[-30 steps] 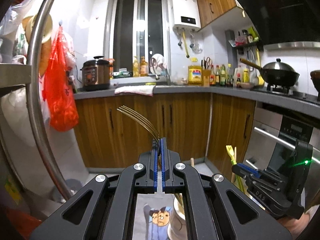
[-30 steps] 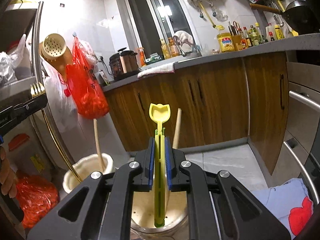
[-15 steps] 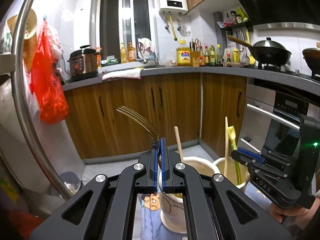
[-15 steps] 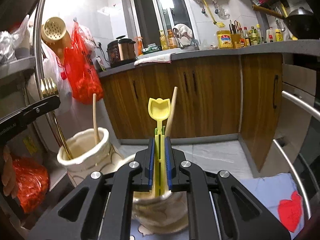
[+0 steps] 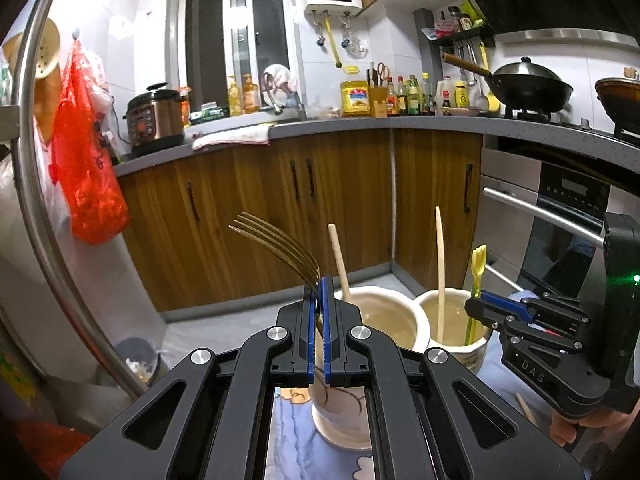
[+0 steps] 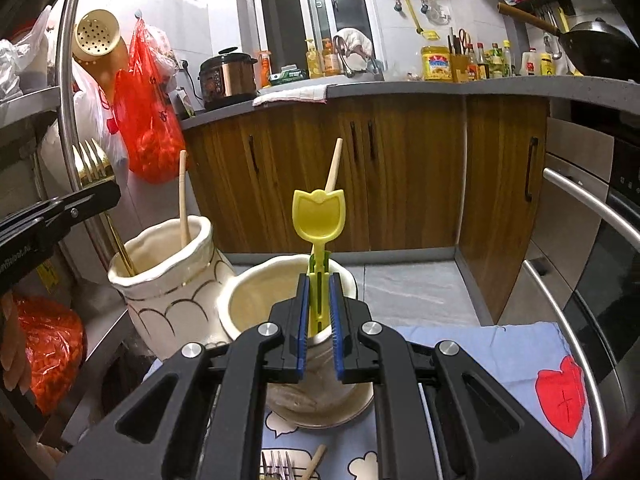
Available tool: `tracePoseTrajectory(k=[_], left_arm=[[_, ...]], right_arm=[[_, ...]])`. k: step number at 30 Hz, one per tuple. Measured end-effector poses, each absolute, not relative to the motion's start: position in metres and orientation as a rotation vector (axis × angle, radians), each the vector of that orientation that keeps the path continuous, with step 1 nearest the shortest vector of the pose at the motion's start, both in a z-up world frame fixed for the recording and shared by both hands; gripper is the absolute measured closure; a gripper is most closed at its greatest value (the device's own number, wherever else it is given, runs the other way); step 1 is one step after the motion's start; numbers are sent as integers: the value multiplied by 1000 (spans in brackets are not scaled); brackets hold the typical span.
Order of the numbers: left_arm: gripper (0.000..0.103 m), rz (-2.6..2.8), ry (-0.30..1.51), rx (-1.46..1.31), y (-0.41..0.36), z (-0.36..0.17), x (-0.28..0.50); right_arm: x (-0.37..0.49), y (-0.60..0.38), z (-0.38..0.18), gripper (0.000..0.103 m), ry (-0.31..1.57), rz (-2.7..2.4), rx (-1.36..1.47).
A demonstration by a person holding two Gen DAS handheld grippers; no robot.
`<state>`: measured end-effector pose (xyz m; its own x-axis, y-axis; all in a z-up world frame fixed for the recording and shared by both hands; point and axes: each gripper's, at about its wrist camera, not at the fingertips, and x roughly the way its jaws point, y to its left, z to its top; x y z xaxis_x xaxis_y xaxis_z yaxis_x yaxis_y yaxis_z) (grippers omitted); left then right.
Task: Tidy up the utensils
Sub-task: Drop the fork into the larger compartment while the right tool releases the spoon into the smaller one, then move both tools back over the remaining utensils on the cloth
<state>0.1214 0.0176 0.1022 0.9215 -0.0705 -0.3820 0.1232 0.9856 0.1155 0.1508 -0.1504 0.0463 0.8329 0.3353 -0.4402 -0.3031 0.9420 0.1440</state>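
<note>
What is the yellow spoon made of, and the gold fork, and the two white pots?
The yellow spoon looks like plastic: bright, matte, molded with a slotted handle. The gold fork looks like metal, thin and shiny with a gold finish. The two white pots look like glazed ceramic: thick wavy rims, a soft gloss, and the left one has gold lines.

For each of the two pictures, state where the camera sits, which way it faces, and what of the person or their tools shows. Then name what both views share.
Left wrist: on the left gripper, facing the cabinets; it clamps a gold fork above the left jar; right gripper at right.
Right wrist: on the right gripper, same facing; it clamps a yellow scoop over the right jar; a hand at left.
Shared: both jars, fork, scoop, rice cooker.
</note>
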Motion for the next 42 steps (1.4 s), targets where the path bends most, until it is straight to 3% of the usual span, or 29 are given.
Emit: tracePoseTrajectory(k=[16,19,24,27,29,31,34,38,42], left_arm=[[99,-96,400,136,18,97,120],[99,-100,402,129,18,98,119],[98,-99,403,131,18,98,120],[83,-105,404,127,18,97,117],[66,-102,405,128,17,97,115],[61,-100,414,129,15,95,109],[41,-95,423,137,12,93,99],[29,-90,441,154,9,92,81],[24,-94,477,148,7,89,63]], right_arm=[[145,-149,48,93,495,349,71],[144,-149,49,89,497,351,77],[141,-153,51,72,491,352,92],[138,-155,53,61,489,343,90],[133,-157,55,55,486,332,82],[127,-160,58,48,488,326,73],[115,-164,61,32,486,308,56],[97,-170,61,21,508,289,34],[78,-179,61,11,518,267,22]])
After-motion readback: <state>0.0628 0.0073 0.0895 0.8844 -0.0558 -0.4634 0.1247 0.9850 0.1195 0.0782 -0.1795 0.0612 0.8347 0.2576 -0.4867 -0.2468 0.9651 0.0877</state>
